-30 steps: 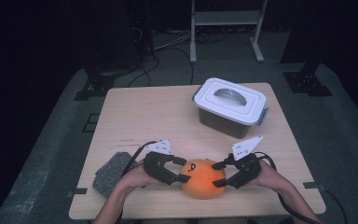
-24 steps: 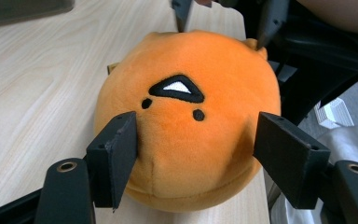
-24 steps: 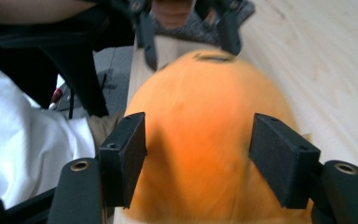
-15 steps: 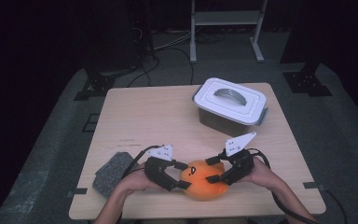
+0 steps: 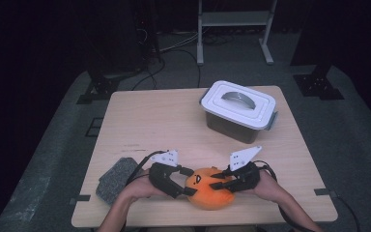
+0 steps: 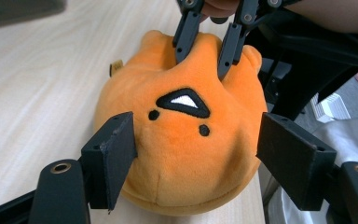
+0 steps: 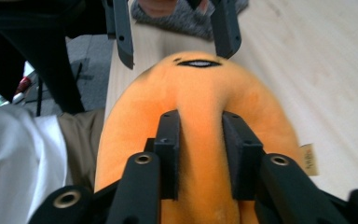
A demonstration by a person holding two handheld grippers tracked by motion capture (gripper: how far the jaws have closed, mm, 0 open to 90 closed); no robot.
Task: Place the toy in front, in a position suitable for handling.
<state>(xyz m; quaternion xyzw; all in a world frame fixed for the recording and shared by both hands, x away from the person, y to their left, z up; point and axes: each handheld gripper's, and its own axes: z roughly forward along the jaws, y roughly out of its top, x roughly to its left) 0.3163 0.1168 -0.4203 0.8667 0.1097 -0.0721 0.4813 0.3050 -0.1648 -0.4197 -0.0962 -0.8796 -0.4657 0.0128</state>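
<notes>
An orange plush toy (image 5: 207, 194) with a small black-and-white face (image 6: 184, 101) lies near the table's front edge. My left gripper (image 5: 189, 181) reaches in from the toy's left. Its wide jaws straddle the face end (image 6: 186, 140), pads at its sides without squeezing it. From the right comes my right gripper (image 5: 215, 181), whose jaws have just been closing. In the right gripper view (image 7: 200, 144) its pads pinch a ridge of the orange plush (image 7: 205, 93). The left gripper view shows those narrow jaws (image 6: 205, 56) biting into the toy's far end.
A box with a white handled lid (image 5: 239, 108) stands at the back right of the wooden table (image 5: 154, 121). A grey fuzzy cloth (image 5: 117, 176) lies by the left forearm. A metal rack (image 5: 232, 19) stands on the floor behind the table.
My right gripper's jaws have gone from wide to a narrow pinch on the plush toy's right end. The left gripper has kept still around the toy.
</notes>
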